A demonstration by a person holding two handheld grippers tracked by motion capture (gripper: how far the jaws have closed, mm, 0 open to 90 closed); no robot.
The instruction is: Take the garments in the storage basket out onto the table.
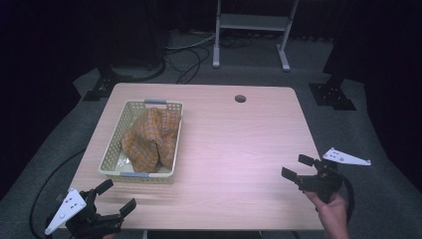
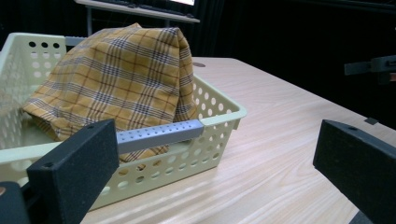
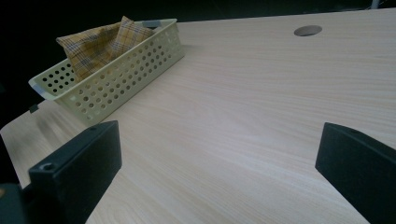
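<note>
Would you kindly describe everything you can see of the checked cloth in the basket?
The checked cloth is a mustard-yellow woven fabric with dark and reddish plaid lines. It sits crumpled in the pale perforated basket at the table's left, heaped into a tent-like peak that rises above the rim. Its folds rest on the basket's floor and walls. Neither gripper touches it.

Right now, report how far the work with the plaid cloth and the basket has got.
Done: nothing shows as finished; the yellow plaid cloth sits bunched inside the pale perforated basket on the table. In hand: nothing. The left gripper is open near the basket's near end, the right gripper open at the table's right edge, both apart from the cloth. Left: probably reaching in and grasping the cloth.
</note>
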